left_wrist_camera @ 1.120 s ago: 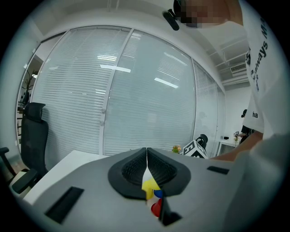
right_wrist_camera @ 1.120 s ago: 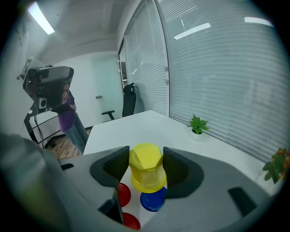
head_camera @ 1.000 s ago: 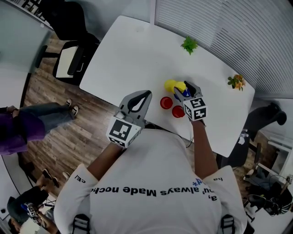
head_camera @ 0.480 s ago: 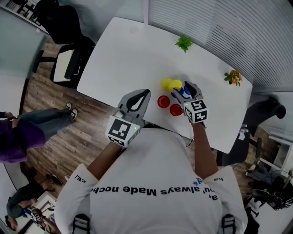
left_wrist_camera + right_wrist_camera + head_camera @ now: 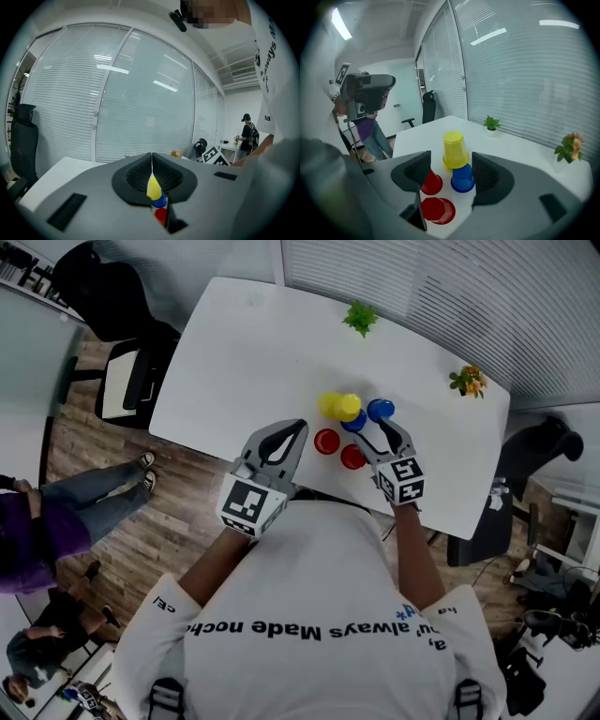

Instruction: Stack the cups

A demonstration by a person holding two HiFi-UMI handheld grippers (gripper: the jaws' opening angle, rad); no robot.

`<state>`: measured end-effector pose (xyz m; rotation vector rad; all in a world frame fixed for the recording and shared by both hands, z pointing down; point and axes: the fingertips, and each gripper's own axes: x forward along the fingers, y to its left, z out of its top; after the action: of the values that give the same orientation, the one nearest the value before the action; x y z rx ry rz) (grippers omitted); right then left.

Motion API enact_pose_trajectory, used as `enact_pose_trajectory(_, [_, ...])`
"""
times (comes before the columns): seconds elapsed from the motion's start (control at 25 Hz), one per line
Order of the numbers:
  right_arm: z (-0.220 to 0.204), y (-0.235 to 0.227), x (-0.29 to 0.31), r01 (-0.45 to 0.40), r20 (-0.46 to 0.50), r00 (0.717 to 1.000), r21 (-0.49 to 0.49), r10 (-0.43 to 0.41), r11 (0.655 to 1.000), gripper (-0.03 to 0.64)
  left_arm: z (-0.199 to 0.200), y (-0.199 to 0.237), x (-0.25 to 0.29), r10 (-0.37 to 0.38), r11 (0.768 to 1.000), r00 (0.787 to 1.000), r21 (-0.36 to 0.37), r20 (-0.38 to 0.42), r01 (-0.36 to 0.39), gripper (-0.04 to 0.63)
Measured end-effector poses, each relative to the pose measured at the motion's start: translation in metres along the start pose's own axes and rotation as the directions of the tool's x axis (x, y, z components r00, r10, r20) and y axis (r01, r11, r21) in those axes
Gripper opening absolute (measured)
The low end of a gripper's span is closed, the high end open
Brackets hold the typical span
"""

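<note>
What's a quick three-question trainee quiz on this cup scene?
1. True or false: the left gripper has its jaws together, with nothing held between them.
2. Multiple choice: in the right gripper view, what sits on top of the blue cup? A. a red cup. B. the yellow cup. C. a potted plant.
3. Fill in: the number of red cups standing upside down on the table is ___.

Key: 1 true; 2 B; 3 two.
</note>
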<state>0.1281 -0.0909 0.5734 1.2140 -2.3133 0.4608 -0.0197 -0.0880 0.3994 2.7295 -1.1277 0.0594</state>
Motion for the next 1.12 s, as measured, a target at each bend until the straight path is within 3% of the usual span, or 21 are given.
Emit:
enact_pose_trajectory(0.32, [-0.030,0.009,-0.014,0.004,-0.020,1.000,0.029,-0.003,1.000,0.287,-0.008,-0.012,0.004,-0.031,1.000,0.999,0.001,-0.023,0.031,0.021])
enact_pose_trajectory(1.12, [-0.086,0.040,-0.003,-0.037,-0.140,0.990,-0.051,0.030,0.998,0.295,-0.024,-0.012,-0.002,-0.026,1.000,0.998,-0.009,-0.061,0.026,0.021])
